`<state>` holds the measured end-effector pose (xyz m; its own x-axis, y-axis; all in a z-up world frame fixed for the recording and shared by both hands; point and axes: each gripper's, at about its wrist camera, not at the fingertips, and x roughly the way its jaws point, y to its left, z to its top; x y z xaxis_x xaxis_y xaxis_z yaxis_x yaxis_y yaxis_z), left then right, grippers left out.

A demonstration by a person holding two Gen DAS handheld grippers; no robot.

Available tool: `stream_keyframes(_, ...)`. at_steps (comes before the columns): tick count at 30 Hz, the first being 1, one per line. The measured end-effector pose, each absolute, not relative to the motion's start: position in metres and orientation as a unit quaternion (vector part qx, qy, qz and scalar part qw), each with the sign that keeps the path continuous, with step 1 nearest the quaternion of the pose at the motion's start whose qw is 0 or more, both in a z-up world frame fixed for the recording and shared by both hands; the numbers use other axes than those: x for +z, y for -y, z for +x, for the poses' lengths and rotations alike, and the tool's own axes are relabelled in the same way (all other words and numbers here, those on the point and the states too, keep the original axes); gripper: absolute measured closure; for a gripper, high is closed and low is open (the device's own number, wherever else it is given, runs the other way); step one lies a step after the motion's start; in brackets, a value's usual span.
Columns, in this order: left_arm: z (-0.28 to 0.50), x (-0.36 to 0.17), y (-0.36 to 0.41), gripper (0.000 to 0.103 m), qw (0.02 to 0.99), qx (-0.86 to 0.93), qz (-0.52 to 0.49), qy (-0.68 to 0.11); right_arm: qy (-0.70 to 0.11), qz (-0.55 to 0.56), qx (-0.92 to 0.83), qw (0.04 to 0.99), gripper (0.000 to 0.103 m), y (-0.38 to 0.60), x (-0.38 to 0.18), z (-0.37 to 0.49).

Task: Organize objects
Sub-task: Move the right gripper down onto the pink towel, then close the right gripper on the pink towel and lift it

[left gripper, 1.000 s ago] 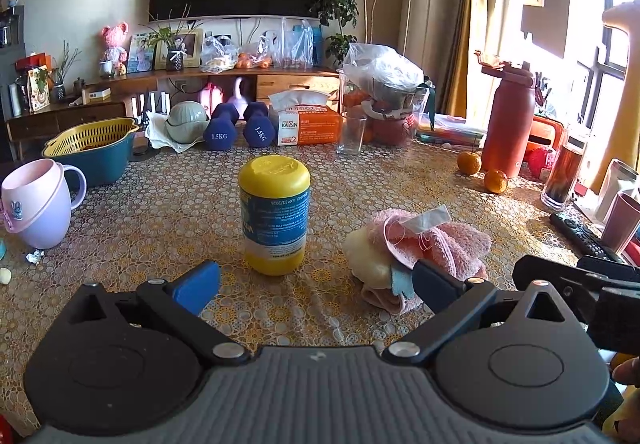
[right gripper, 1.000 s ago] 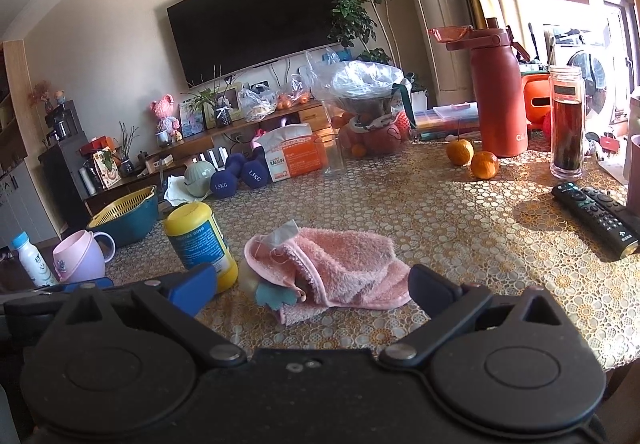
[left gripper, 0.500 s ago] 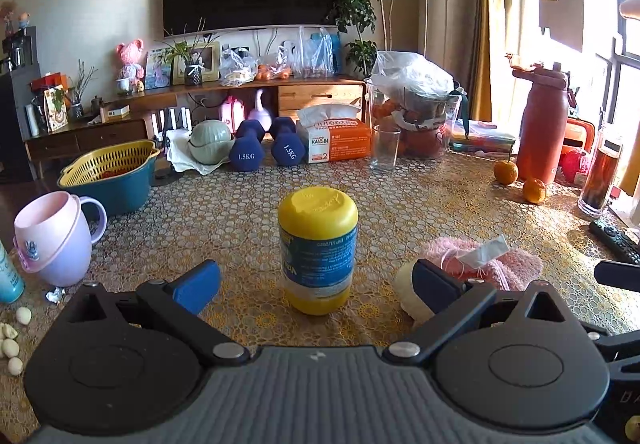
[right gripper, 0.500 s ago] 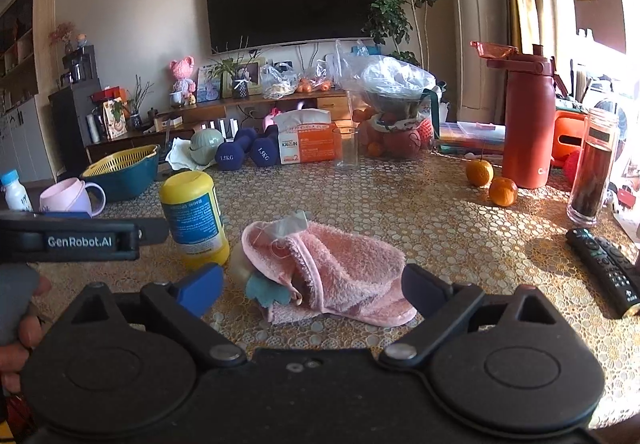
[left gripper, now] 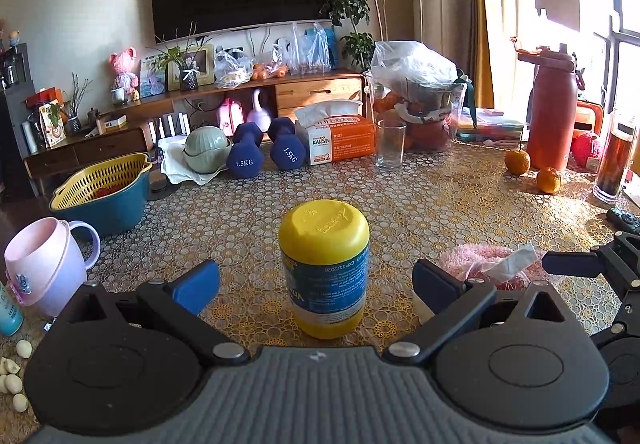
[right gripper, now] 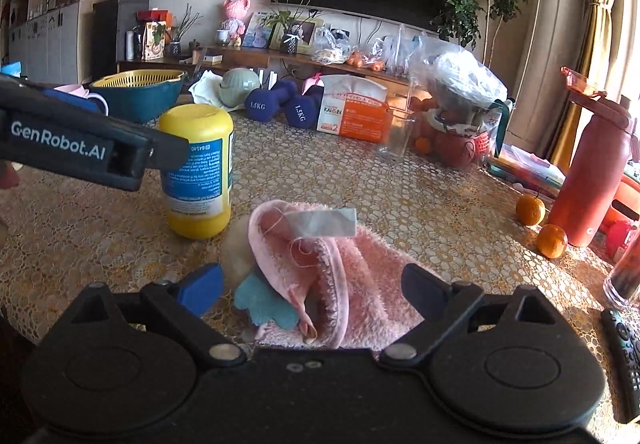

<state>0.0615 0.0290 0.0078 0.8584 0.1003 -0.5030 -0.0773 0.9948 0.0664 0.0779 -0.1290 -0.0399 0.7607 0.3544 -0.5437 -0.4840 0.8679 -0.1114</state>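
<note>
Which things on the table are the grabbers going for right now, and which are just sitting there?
Being gone for:
- yellow bottle, standing between the open left gripper fingers, not touched
- pink towel, lying between the open right gripper fingers

Just sitting there:
- blue dumbbells
- tissue box
- two oranges
- red flask
- pink mug

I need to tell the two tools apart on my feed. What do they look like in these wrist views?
Both look alike: a black body with two round caps, grey ribbed centre on the left tool, plain black on the right tool. Each has black linkage arms with silver pivot pins, one bright blue finger pad and one dark navy one. The left tool's side reads "GenRobot.AI" in white. No cables or sleeves show.
</note>
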Motion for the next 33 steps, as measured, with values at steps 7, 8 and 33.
stream_keyframes(7, 0.074, 0.011, -0.034, 0.000, 0.964, 0.048, 0.014, -0.263, -0.274, -0.081, 0.225, 0.932, 0.007, 0.124, -0.030, 0.098)
stream_keyframes(8, 0.074, 0.012, -0.035, 0.000, 0.964, 0.048, 0.015, -0.262, -0.276, -0.081, 0.220, 0.932, 0.007, 0.124, -0.031, 0.101)
stream_keyframes(33, 0.094, 0.004, -0.038, 0.000, 0.963, 0.035, 0.028, -0.267, -0.363, -0.031, 0.242, 0.900, 0.000, 0.130, -0.069, 0.138)
